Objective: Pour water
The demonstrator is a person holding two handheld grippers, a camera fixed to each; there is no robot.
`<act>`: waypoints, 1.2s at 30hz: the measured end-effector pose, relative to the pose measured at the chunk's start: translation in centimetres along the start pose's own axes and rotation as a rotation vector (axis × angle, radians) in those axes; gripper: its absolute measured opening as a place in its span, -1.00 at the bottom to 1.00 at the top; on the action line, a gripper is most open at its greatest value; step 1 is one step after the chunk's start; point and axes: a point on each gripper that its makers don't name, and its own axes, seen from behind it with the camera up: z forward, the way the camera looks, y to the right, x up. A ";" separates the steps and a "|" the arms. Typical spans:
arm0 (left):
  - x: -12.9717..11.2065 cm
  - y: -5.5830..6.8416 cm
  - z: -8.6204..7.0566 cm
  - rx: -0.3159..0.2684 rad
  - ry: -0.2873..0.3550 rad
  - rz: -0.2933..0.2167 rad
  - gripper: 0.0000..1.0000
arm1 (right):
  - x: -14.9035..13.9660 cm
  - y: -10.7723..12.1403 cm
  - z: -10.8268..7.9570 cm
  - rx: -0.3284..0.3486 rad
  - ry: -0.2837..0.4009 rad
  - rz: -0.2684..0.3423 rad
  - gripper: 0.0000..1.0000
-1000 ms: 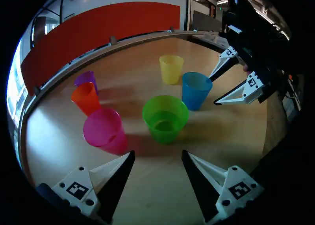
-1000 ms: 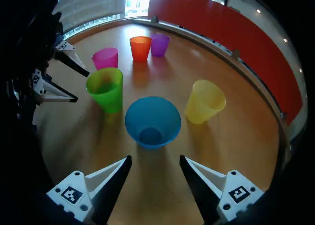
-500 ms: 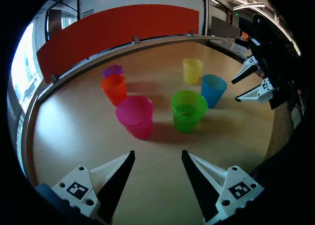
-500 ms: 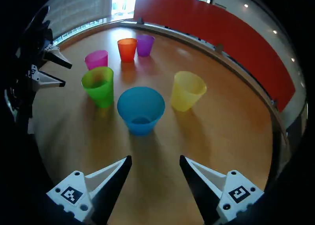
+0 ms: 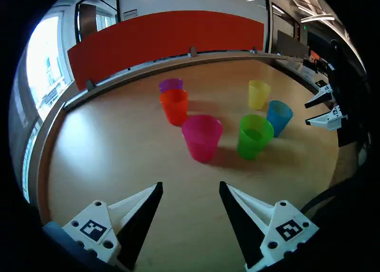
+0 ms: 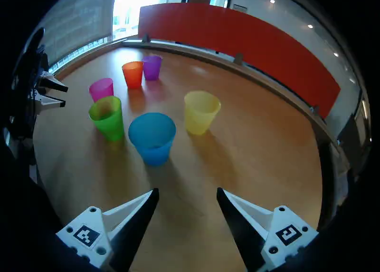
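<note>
Several plastic cups stand upright on a wooden table [image 5: 109, 143]. In the left gripper view I see a pink cup [image 5: 202, 137], a green cup [image 5: 254, 136], a blue cup [image 5: 279, 117], a yellow cup [image 5: 258, 94], an orange cup [image 5: 174, 106] and a purple cup [image 5: 171, 85]. My left gripper [image 5: 188, 191] is open, well short of the pink cup. My right gripper [image 6: 186, 196] is open, back from the blue cup [image 6: 152, 137], with the green cup [image 6: 107, 117] and yellow cup [image 6: 201, 111] to either side. Each gripper appears far off in the other's view.
A red panel [image 5: 166, 36] runs behind a raised ledge along the table's far edge [image 5: 142, 70]. Bright windows [image 6: 137, 1] lie beyond. Bare wood [image 6: 266, 143] spreads right of the yellow cup. The other gripper [image 5: 325, 108] hovers at the table's right edge; the left one [image 6: 45, 93] at the left.
Both grippers have drawn back from the cups, which now look smaller and farther. The left view has swung so the cups sit more to the right. Both stay open.
</note>
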 end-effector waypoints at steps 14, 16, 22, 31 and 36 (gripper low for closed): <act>1.7 -3.9 -1.5 0.083 0.076 -0.105 0.75 | 4.5 3.7 -2.1 -0.110 0.171 0.147 0.88; 2.7 -4.5 -1.9 0.097 0.102 -0.119 0.75 | 5.5 4.5 -2.5 -0.127 0.201 0.170 0.88; 5.6 -6.1 -3.1 0.133 0.180 -0.146 0.75 | 8.5 7.0 -4.1 -0.189 0.307 0.223 0.88; 9.3 -7.9 -4.4 0.163 0.281 -0.145 0.75 | 13.5 9.6 -6.7 -0.254 0.482 0.261 0.88; 11.5 -9.4 -5.3 0.208 0.346 -0.137 0.75 | 16.0 10.9 -8.0 -0.290 0.558 0.281 0.88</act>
